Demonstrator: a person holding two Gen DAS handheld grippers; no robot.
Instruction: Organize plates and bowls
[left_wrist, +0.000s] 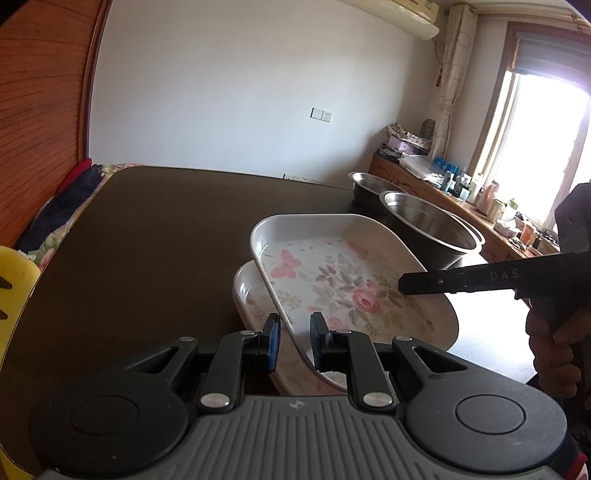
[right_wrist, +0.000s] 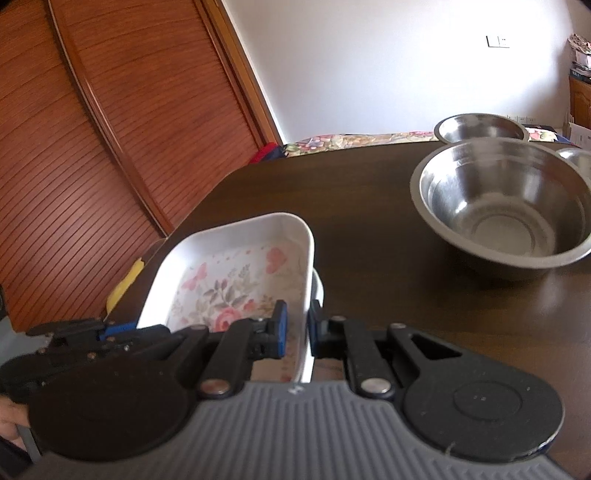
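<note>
A white floral plate (left_wrist: 332, 273) is held tilted above a second floral plate (left_wrist: 246, 295) that lies on the dark table (left_wrist: 147, 240). My left gripper (left_wrist: 294, 334) straddles the upper plate's near rim, its blue pads a little apart from the rim. My right gripper (right_wrist: 297, 325) straddles the same plate's (right_wrist: 236, 280) right rim, jaws close on it. The right gripper's finger also shows in the left wrist view (left_wrist: 458, 281) over the plate. Two steel bowls (left_wrist: 430, 225) (left_wrist: 373, 186) stand behind the plates; the big one shows in the right wrist view (right_wrist: 506, 206).
A smaller steel bowl (right_wrist: 482, 127) and the edge of a third (right_wrist: 580, 160) stand at the table's far side. A yellow object (left_wrist: 14, 291) sits at the table's left edge. A wooden slatted door (right_wrist: 92, 147) and a cluttered sideboard (left_wrist: 443, 181) lie beyond.
</note>
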